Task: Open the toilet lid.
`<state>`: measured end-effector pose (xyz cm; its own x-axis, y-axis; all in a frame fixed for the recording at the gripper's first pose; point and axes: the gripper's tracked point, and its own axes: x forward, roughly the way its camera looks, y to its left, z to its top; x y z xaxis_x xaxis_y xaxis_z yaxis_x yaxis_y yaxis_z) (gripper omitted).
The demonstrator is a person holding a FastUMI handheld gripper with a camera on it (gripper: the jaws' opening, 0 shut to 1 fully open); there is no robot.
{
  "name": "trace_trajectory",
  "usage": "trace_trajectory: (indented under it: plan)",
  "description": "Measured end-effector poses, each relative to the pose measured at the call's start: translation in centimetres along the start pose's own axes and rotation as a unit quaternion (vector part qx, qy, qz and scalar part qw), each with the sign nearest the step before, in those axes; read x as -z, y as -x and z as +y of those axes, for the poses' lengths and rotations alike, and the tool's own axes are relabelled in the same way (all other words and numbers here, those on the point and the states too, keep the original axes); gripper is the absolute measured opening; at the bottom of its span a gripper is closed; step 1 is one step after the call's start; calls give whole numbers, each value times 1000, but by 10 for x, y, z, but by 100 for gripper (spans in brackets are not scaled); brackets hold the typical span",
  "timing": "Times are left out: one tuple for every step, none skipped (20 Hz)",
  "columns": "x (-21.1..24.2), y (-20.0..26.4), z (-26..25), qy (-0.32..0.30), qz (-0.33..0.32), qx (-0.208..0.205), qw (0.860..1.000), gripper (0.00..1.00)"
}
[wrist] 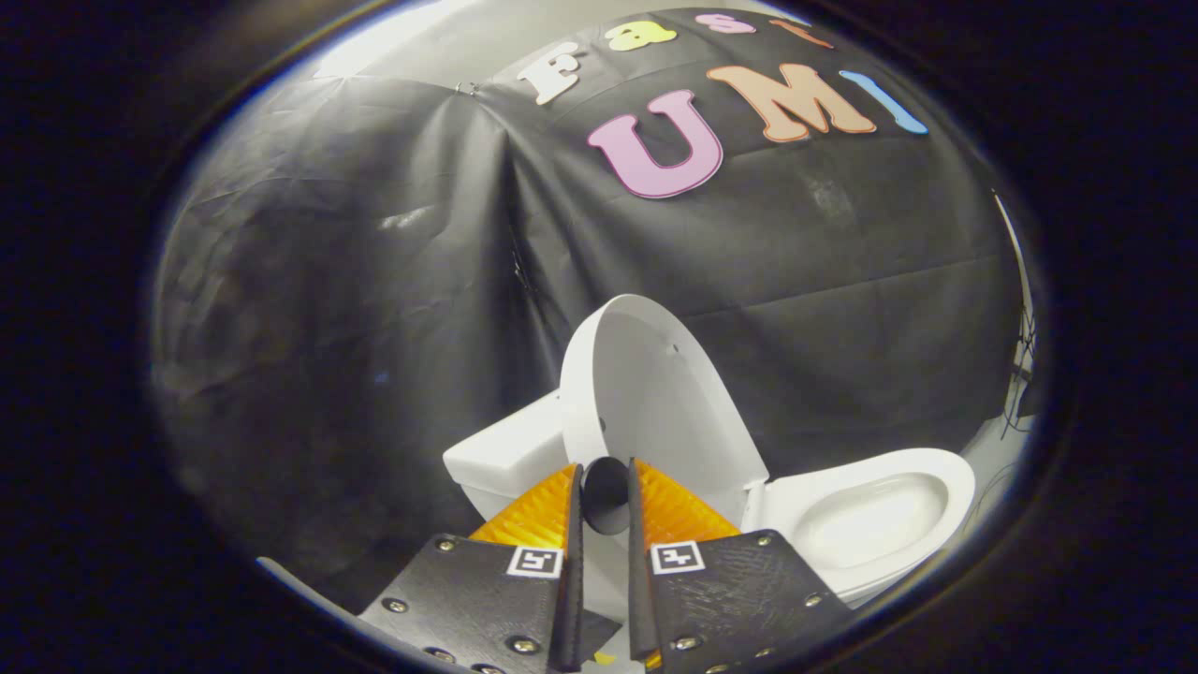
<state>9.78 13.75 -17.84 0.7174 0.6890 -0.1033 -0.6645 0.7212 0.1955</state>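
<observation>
The toilet lid (pixel 655 393) stands raised, close to upright, with its inner face turned toward the seat. Its hinged end sits low, between the tank (pixel 505 449) on one side and the seat (pixel 875 515) on the other. A small dark knob or handle (pixel 606 494) projects from the lower part of the lid, directly between the fingers.

The gripper (pixel 605 482) is held just in front of the lid's lower edge. Its two fingers (pixel 538 510) stand close together with a narrow gap between them, and the dark knob occupies that gap. Whether both fingers press on the knob cannot be determined.

The seat lies flat over the white bowl, to the side of the fingers and beyond them. Black cloth (pixel 374 281) forms the booth wall behind the toilet.
</observation>
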Motion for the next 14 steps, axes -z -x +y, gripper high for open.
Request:
trace_trajectory:
  plan:
    - [2, 3, -3, -1, 5, 6, 1000, 29]
    - [3, 5, -4, -2, 6, 12, 1000, 31]
    - [4, 9, -5, -5, 9, 9, 1000, 48]
    - [4, 12, -7, -6, 11, 12, 1000, 65]
    - [4, 14, -10, -7, 13, 13, 1000, 81]
    - [5, 15, -15, -6, 12, 17, 1000, 98]
    - [0, 19, -22, -5, 10, 22, 1000, 97]
    - [-5, 23, -27, -4, 8, 24, 1000, 97]
    - [-10, 27, -36, -2, 6, 27, 1000, 97]
    - [-14, 31, -40, 2, 6, 28, 1000, 97]
    - [-16, 36, -48, 5, 5, 34, 999, 97]
    - [-19, 41, -54, 8, 5, 38, 999, 97]
    - [-23, 46, -61, 7, 2, 42, 999, 99]
    - [-27, 50, -66, 4, 0, 45, 999, 99]
